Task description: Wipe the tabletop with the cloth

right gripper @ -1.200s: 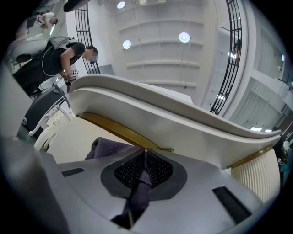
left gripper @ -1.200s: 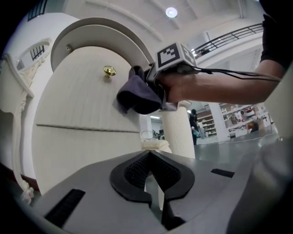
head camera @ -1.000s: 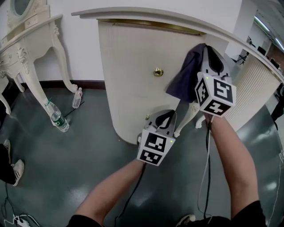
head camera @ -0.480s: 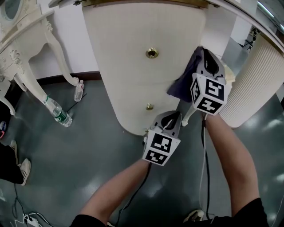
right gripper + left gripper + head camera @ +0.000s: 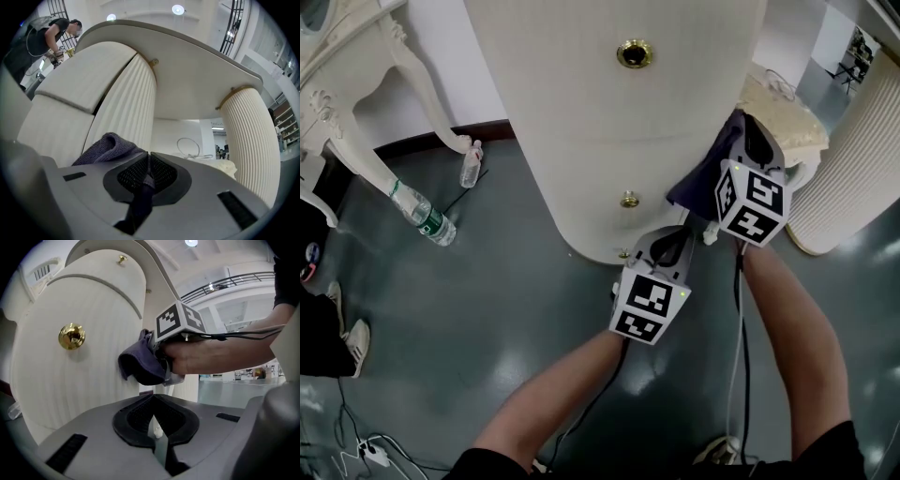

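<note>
Cloth (image 5: 108, 144), dark purple, one: pinched in my right claw (image 5: 147, 174), whose jaws are closed on a fold of it, the rest bunched out to that claw's left. It is held low against the side of the counter (image 5: 581, 122), under the overhanging tabletop (image 5: 187, 70) and not on it; I cannot tell whether it touches the ribbed front.

Left claw (image 5: 154, 426), one: jaws pressed together, nothing between them. It hangs lower than the right claw and nearer to me, pointed at the counter's front.

Counter, cream, curved front: two brass knobs, a large one (image 5: 635, 53) above and a small one (image 5: 629, 200) below.

Ribbed column (image 5: 251, 140), cream, one: to the right of the counter's front, reaching up to the tabletop.

Floor (image 5: 506, 309), dark grey-green, glossy.

Plastic bottles, two: a larger one (image 5: 423, 219) and a smaller one (image 5: 470, 166), both lying on the floor to the left, by the carved leg of a white dressing table (image 5: 403, 66).

Person (image 5: 44, 33), one: standing in the background of the right gripper view, top left.
</note>
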Tool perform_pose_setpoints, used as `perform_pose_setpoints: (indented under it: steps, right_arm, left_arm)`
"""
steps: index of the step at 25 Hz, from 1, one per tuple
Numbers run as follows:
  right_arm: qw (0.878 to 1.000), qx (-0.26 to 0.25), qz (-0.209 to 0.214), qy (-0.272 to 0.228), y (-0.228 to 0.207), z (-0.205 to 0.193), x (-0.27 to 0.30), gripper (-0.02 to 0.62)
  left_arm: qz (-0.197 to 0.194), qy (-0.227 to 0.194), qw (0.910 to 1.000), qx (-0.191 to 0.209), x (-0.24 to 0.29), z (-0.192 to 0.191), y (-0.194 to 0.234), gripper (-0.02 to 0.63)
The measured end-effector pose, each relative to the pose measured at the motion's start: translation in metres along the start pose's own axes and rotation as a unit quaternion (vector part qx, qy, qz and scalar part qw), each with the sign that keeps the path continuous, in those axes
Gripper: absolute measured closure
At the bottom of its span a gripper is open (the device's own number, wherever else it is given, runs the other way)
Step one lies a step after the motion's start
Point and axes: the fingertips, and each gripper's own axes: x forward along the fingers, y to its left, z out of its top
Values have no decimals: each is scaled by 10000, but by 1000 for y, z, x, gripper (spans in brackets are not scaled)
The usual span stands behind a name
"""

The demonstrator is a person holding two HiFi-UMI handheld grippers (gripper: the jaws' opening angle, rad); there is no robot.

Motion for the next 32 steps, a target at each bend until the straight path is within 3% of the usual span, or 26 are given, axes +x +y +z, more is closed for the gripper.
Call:
perform_pose_setpoints:
  steps: [12,24,32]
  right_arm:
    - [9977,118,-322,590,11,-80,-19,578]
    - [9898,17,-277,1401,29,-154,-45,578]
    - [9834,-366,-81,1777,42,-197,-60,578]
  left_arm:
    - [106,413,9989,-176,-6,-55,9,598]
    - [30,800,9967,-121,-11,-100,0,598]
    - [32,998,9949,-136,-22,-120,2,598]
